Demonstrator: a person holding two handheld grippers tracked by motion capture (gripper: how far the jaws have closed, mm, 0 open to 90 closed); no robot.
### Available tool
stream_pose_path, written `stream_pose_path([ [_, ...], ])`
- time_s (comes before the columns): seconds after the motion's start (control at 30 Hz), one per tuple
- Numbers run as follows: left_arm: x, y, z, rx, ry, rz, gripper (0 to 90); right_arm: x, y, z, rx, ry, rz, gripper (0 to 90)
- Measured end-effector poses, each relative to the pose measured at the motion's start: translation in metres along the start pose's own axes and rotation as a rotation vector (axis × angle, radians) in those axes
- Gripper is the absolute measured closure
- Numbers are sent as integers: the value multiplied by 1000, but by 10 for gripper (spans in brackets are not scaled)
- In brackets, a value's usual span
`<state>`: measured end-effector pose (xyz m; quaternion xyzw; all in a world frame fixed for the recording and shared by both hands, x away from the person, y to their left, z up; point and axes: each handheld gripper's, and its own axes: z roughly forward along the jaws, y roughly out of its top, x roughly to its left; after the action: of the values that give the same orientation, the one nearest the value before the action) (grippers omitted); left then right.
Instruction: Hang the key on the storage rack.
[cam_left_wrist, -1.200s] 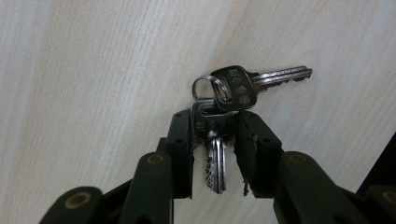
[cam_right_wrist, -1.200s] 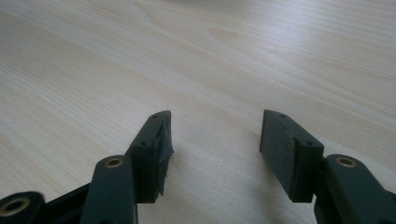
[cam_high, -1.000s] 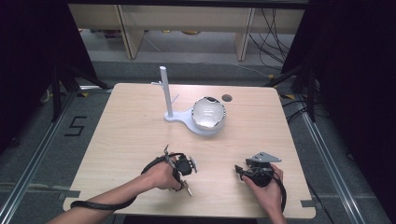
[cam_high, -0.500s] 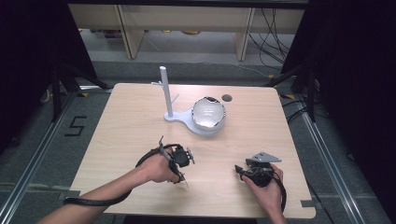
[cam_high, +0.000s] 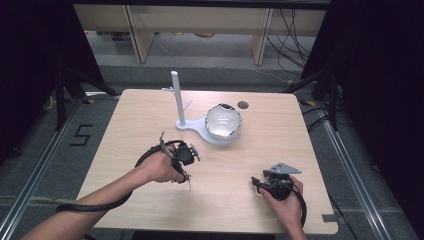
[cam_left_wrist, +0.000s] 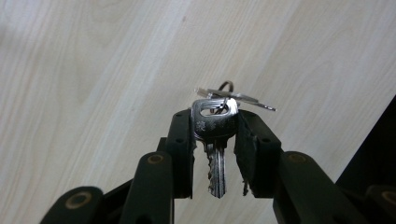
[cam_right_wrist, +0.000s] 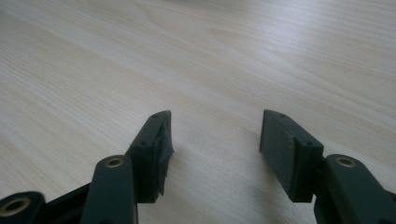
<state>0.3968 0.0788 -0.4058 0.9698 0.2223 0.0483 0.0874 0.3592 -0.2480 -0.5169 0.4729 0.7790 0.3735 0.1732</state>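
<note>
Keys (cam_left_wrist: 215, 122) were clamped between the fingers of the left gripper (cam_left_wrist: 215, 140). In the left gripper view one silver key hung blade-down between the two black fingers (cam_left_wrist: 181, 144), its head pinched at the tips; a ring passed through the head and carried at least one more key, which lay roughly level just beyond the tips. Pale wood showed behind the bunch, and whether the keys touched it could not be told.

From the high view the left gripper (cam_high: 186, 160) was held in the left hand (cam_high: 159, 167) over the near-left part of the worktop (cam_high: 135, 125), with a thin bright piece, probably a key (cam_high: 189, 183), pointing down from it toward the near edge. Its cable looped back along the forearm.

Right gripper (cam_high: 272, 184) sat in the right hand (cam_high: 285, 200) near the front right of the worktop, a grey plate on top. In the right gripper view its fingers (cam_right_wrist: 154, 151) stood well apart with nothing between them, low over bare wood.

A white stand (cam_high: 179, 102) with an upright post stood toward the far centre, its flat base running right under a shiny rounded object (cam_high: 223, 122). A small dark round spot (cam_high: 243, 105) lay just beyond that object.
</note>
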Motion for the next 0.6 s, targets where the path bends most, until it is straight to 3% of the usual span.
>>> stream_pose_path([
  [0.17,8,-2,-9,20,54,7,672,0,0,0,0,0,0,445],
  [0.4,16,-4,-17,23,79,5,672,-1,0,1,-14,-10,-28,445],
  [0.6,22,-4,-23,20,90,-3,672,-1,0,0,-11,-11,-22,445],
])
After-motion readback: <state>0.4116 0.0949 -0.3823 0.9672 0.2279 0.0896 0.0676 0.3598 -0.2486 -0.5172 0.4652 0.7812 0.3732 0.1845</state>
